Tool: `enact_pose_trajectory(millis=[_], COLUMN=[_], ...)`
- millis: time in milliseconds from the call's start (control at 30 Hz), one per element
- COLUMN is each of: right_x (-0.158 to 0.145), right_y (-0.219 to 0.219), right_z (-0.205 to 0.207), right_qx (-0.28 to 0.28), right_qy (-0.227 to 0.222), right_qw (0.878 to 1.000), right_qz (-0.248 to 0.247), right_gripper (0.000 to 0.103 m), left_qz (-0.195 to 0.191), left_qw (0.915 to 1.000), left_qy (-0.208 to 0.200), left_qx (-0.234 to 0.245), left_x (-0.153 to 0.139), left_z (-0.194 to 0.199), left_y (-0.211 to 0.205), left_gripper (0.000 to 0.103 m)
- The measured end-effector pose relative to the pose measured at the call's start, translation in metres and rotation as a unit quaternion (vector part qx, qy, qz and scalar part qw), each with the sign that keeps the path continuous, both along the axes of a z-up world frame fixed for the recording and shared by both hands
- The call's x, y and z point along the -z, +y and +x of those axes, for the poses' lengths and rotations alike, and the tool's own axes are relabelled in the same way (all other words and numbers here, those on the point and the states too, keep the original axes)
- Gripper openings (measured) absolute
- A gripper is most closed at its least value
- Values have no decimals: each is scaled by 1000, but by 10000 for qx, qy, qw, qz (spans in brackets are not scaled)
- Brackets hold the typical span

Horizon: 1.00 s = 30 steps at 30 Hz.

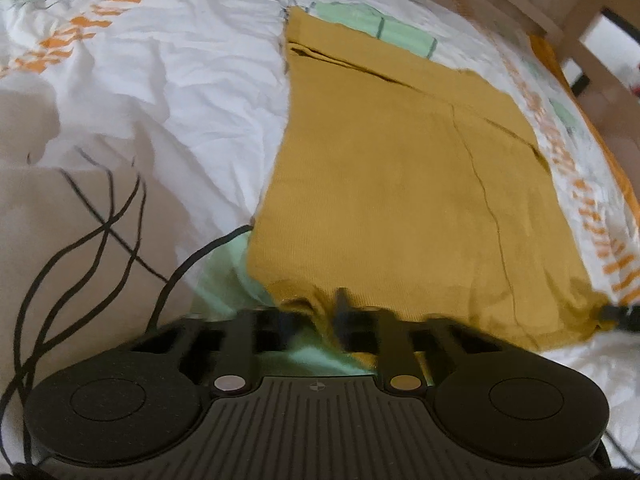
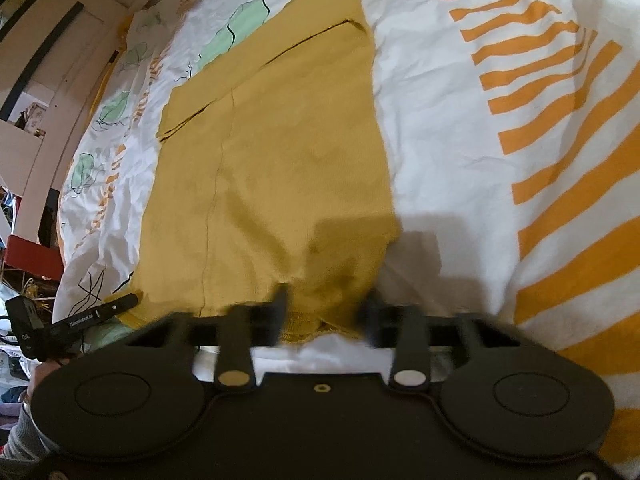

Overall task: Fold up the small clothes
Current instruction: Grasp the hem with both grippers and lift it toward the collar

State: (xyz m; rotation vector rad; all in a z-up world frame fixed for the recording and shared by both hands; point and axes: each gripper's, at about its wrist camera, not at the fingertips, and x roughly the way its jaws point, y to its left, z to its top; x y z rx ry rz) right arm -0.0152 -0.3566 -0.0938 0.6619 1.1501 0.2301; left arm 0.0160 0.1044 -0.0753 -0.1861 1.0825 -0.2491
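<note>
Garment (image 1: 400, 184) flat on bedding (image 1: 192, 80), long axis running near to far, near hem at both grippers.

Left gripper (image 1: 326, 312): jaws nearly closed, pinching near-left hem corner; cloth bunched between fingers (image 1: 343, 300). Right gripper (image 2: 326, 308): jaws narrowed with a gap left, near-right hem gathered between them; blurred, so cannot tell for sure that pads press on cloth, but looks like a pinch. Left gripper also seen in right view at far left edge (image 2: 116, 304), at hem's other corner.

Step in hand, as judged: grab both near corners, then carry hem over to far edge for a half fold.
- Confirm both layers caught before lifting; single-layer pinch likely to peel top layer off.
- Lift both corners evenly, keep hem taut between grippers, no sag in middle.
- Travel far in one arc, land hem square on far edge.
- Watch bedding: soft, wrinkled, easy to snag along with cloth.

Look: mustard-yellow knit, fine rib. Already folded lengthwise into a tall rectangle. Long seam or crease running near to far, off-centre. Diagonal slit-like fold lines near far end. Some puckering at near hem by grips.
</note>
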Motion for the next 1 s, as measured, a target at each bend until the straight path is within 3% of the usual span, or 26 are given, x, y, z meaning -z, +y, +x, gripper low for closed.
enact_pose_trajectory(millis=[33, 333, 700, 1000], right_x=[-1, -25, -56, -67], right_y=[-1, -6, -13, -34], right_z=[-1, -2, 36, 106], right_qx=[16, 196, 578, 1034], right_qy=[-33, -936, -1937, -2501], right_qw=[10000, 9951, 9782, 9622], right_qz=[42, 268, 468, 304], right_gripper=[13, 13, 13, 13], left_qz=[-85, -948, -1393, -1526], left_qw=[9999, 9927, 9771, 9618], left_qy=[-49, -506, -1470, -2184], left_qx=[-85, -552, -660, -622], left_x=[-1, -13, -60, -92], left_z=[-1, 1, 47, 119], left_y=[3, 12, 8, -10], left_gripper=[4, 4, 3, 3])
